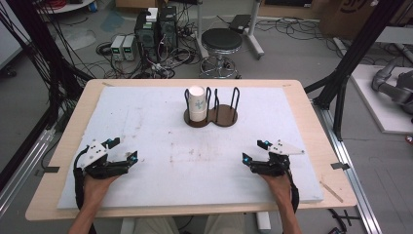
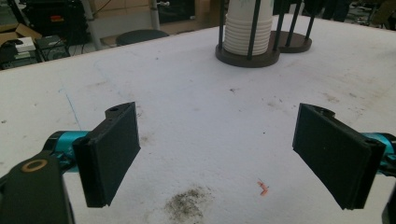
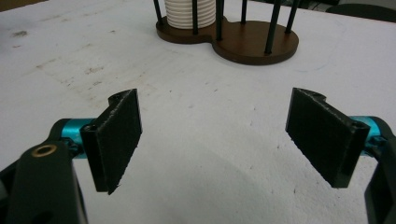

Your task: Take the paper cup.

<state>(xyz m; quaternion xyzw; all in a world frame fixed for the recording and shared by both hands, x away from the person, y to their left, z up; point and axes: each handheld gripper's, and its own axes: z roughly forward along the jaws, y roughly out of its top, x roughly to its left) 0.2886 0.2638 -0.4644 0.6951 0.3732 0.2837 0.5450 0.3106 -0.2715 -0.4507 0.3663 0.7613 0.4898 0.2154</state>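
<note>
At the worktop's [image 1: 146, 122] 12 o'clock edge, a stack of paper cups [image 1: 197, 103] fills the left bay of a two-ring wooden holder [image 1: 225, 115]. Left claw [image 1: 123, 150] and right claw [image 1: 254, 151], both released and empty, rest near 6 o'clock. Step: pre-reach; next, advance toward the stack.

The surface [image 1: 302, 105] carries a white foam mat [image 1: 146, 122], stained in places. Behind the surface, a black round stool [image 1: 221, 41] stands on the floor. Left of the stool: two dark computer towers [image 1: 156, 29] and two small white boxes [image 1: 122, 47], with tangled cables [image 1: 160, 66] around them
</note>
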